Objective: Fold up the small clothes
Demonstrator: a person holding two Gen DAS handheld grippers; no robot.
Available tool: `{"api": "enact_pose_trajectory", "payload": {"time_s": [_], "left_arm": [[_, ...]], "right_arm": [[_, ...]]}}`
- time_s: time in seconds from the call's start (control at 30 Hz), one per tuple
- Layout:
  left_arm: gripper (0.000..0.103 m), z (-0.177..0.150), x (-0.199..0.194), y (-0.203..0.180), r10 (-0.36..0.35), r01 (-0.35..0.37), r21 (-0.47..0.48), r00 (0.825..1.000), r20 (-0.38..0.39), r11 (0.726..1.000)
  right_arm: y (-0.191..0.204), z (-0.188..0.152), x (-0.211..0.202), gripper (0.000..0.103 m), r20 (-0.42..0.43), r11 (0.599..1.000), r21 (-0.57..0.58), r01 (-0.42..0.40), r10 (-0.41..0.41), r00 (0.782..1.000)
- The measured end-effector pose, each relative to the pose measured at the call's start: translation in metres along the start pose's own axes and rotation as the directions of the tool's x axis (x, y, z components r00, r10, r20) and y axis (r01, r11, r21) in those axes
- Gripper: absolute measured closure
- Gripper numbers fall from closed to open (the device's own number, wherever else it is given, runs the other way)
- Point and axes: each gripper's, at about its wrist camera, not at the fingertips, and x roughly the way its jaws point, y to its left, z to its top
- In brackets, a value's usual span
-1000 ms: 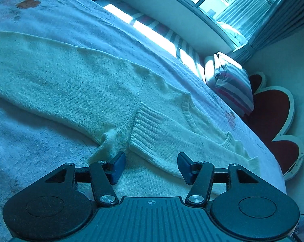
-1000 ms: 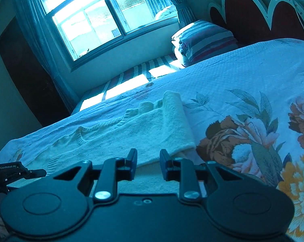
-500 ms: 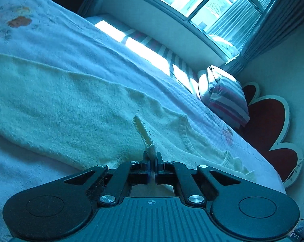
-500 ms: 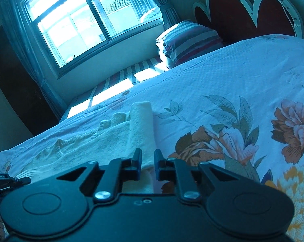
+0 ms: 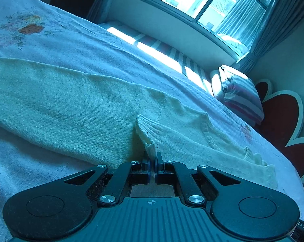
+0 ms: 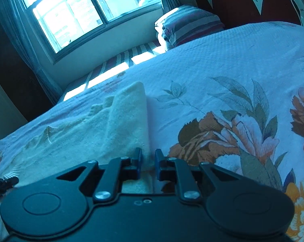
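A cream knitted sweater (image 5: 71,96) lies spread across the bed. Its sleeve is folded over the body, and the ribbed cuff (image 5: 145,129) stands up in a pinched ridge. My left gripper (image 5: 152,161) is shut on the tip of that cuff. In the right wrist view the same sweater (image 6: 111,125) shows a folded edge running toward me. My right gripper (image 6: 148,161) sits low at the near end of that edge. Its jaws stand a narrow gap apart with cream knit pressed between the pads. A dark part of the left gripper (image 6: 2,181) shows at the far left.
The white bedspread (image 6: 212,60) with printed flowers covers the bed. A striped pillow (image 6: 190,26) lies at the head, by the red scalloped headboard (image 5: 283,117). A striped bench (image 5: 162,48) runs under the window (image 6: 81,10) beyond the far side of the bed.
The left jaws closed from wide open onto the ribbed cuff, pinching it upright. The right jaws narrowed, and the right gripper moved down and closer to the sweater's folded edge.
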Motion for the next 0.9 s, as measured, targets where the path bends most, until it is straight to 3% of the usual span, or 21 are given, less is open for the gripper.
{"api": "enact_pose_trajectory", "payload": {"time_s": [0.17, 0.27, 0.37, 0.57, 0.7, 0.8, 0.83, 0.9], "left_arm": [[0.100, 0.000, 0.005, -0.001, 0.009, -0.009, 0.031, 1.000, -0.015, 0.999], [0.100, 0.000, 0.006, 0.001, 0.009, -0.009, 0.021, 1.000, -0.017, 1.000], [0.100, -0.001, 0.006, -0.001, 0.015, -0.014, 0.054, 1.000, -0.023, 0.998], [0.099, 0.003, 0.002, -0.002, 0.008, -0.007, 0.063, 1.000, -0.021, 0.998], [0.100, 0.001, 0.005, -0.001, 0.015, -0.014, 0.057, 1.000, -0.018, 0.998], [0.100, -0.003, 0.000, -0.001, 0.007, -0.008, 0.048, 1.000, 0.014, 0.999], [0.100, -0.004, -0.004, -0.002, 0.004, -0.006, 0.051, 1.000, 0.031, 0.999], [0.100, -0.009, -0.010, -0.001, 0.002, -0.003, 0.027, 0.998, 0.060, 1.000]], "right_arm": [[-0.002, 0.006, -0.017, 0.087, 0.077, 0.999, 0.016, -0.043, 0.042, 0.996], [-0.003, 0.004, -0.001, 0.088, 0.001, 1.000, -0.017, -0.007, 0.007, 1.000], [-0.002, 0.006, -0.001, 0.087, 0.022, 0.999, -0.027, -0.029, 0.030, 0.999], [0.007, 0.045, 0.017, 0.085, 0.085, 0.997, -0.065, -0.041, 0.046, 0.995], [0.012, 0.067, 0.042, 0.077, 0.092, 0.995, -0.091, -0.036, 0.044, 0.995], [0.015, 0.079, 0.063, 0.077, 0.069, 0.995, -0.099, -0.031, 0.038, 0.997], [0.013, 0.080, 0.071, 0.077, 0.051, 0.995, -0.094, -0.035, 0.040, 0.998], [0.010, 0.079, 0.086, 0.091, 0.012, 0.996, -0.091, -0.014, 0.015, 1.000]]}}
